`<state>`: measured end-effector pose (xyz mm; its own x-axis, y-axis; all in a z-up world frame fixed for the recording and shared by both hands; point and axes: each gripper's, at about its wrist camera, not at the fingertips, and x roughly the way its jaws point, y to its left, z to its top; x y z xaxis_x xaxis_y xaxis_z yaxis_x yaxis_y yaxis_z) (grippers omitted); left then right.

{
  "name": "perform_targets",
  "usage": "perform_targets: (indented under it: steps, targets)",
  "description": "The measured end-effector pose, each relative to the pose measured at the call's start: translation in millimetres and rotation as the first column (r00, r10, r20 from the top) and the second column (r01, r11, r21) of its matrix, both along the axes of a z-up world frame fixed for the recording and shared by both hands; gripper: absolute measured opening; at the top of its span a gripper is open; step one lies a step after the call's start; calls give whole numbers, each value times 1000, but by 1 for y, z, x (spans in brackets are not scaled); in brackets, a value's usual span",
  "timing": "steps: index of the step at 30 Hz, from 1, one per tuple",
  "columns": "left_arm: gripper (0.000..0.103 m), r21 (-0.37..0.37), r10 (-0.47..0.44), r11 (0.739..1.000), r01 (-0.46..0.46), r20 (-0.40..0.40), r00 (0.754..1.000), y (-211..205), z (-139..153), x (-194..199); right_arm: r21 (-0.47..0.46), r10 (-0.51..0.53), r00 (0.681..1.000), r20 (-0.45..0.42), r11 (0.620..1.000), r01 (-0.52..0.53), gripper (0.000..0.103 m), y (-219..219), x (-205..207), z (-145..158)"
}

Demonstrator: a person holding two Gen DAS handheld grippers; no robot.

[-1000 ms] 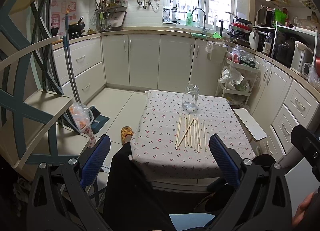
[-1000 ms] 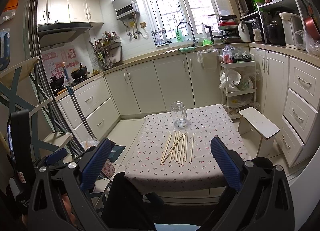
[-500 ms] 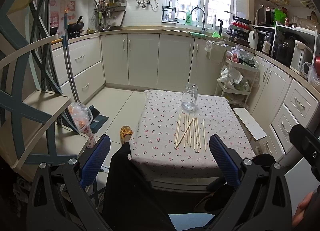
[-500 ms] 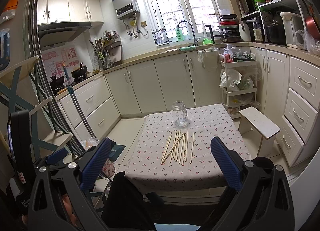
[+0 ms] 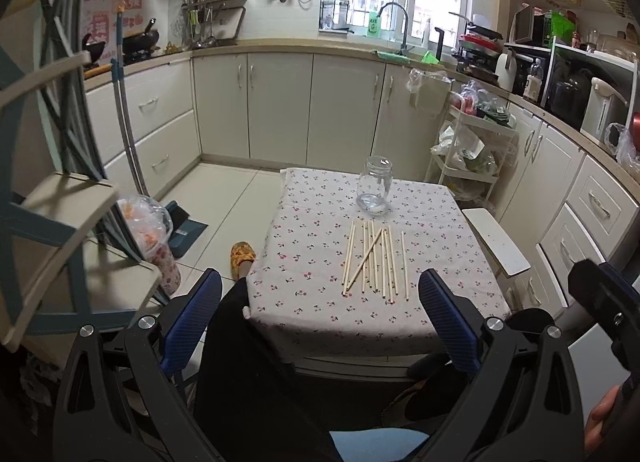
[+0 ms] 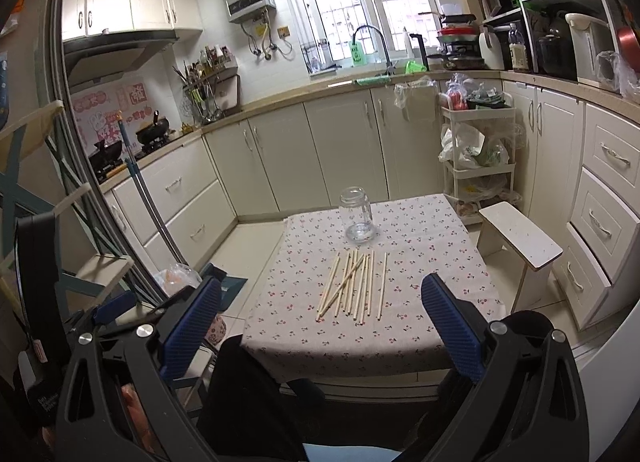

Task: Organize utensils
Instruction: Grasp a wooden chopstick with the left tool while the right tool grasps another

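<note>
Several pale wooden chopsticks (image 5: 374, 258) (image 6: 354, 284) lie side by side on a small table with a cherry-print cloth (image 5: 308, 262) (image 6: 420, 274); one lies crossed over the others. An empty clear glass jar (image 5: 374, 185) (image 6: 356, 213) stands upright just beyond them. My left gripper (image 5: 320, 318) is open, held well short of the table's near edge, above the person's lap. My right gripper (image 6: 320, 322) is open too, equally far back. Neither holds anything.
A white stool (image 6: 520, 238) stands right of the table, and a white trolley (image 6: 476, 149) with bags behind it. A folding shelf (image 5: 60, 201), a broom (image 5: 128, 133) and a bagged bin (image 5: 156, 234) sit left. An orange slipper (image 5: 242, 254) lies on the floor. Cabinets line the walls.
Both views have shifted only slightly; the table sits a touch nearer in the left wrist view. Chopsticks and jar have not moved, and both grippers stay open.
</note>
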<state>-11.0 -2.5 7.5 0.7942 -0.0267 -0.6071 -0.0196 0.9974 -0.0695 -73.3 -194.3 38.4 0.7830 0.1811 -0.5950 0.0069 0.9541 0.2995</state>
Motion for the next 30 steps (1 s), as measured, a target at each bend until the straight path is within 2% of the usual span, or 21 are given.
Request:
perform_targets:
  steps: [2,6,10,14,15,18,20,22,25,30]
  targets:
    - [94,2,1,1000,-1,-24,1000,-1,-12,20,2,-18,999,-43,1000,18,96,-5,16,-17]
    - [88,-20,-40,999,38,-127,991,-3,-41,62,15,-39,989,-141,999,42,96,-18,52,-56]
    - [87,-34,-50,998,45,-165,985,-2,-64,96,6,-44,982,-183,999,46,96,-24,81,-84]
    - [87,-134,-101,988,77,-181,978,5,-86,132,-15,-48,974,-222,999,46,96,-31,113,-116]
    - [87,-137,-95,988,69,-190,977,4,-91,141,-16,-48,972,-229,999,46,96,-33,121,-122]
    - [87,-73,-85,995,71,-209,974,-5,-112,176,-23,-42,961,-275,999,37,95,-38,152,-153]
    - [87,-43,-86,996,78,-219,972,-12,-124,195,-44,-33,954,-297,999,21,88,-38,173,-174]
    - [87,-20,-95,995,93,-238,967,-19,-140,217,-47,-22,938,-346,999,6,65,-39,194,-197]
    - [82,-39,-125,992,119,-270,955,-27,-159,245,-57,-8,918,-395,998,-16,48,-38,223,-232]
    - [62,-35,-227,973,227,-292,929,-56,-182,278,-70,-8,890,-455,997,-27,42,-40,259,-275]
